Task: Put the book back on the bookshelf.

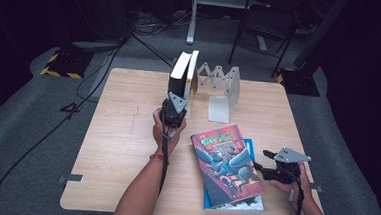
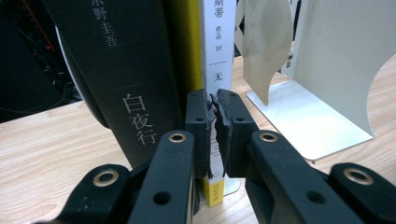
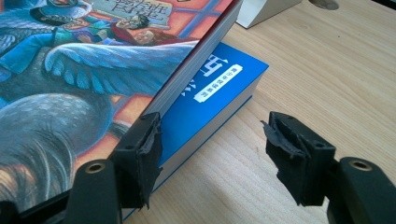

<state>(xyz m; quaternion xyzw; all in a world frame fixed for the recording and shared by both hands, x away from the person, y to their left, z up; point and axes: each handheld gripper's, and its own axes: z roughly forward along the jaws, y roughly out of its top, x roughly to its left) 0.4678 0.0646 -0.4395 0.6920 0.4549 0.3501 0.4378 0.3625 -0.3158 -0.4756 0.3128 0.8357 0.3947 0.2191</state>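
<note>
Keep your left claw (image 1: 174, 111) clamped on the white book (image 2: 217, 56) standing near the desk's (image 1: 122, 133) far edge; slide it upright against the bookend (image 1: 223, 92). Right claw (image 1: 268, 162) waits open beside the stacked books (image 1: 227, 165).

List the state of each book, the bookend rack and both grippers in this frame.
left gripper: shut, empty
right gripper: open, empty
black book: upright
white book: upright, beside the black one
illustrated book: flat, on the blue book
blue book: flat, underneath
bookend rack: extended, empty
</note>
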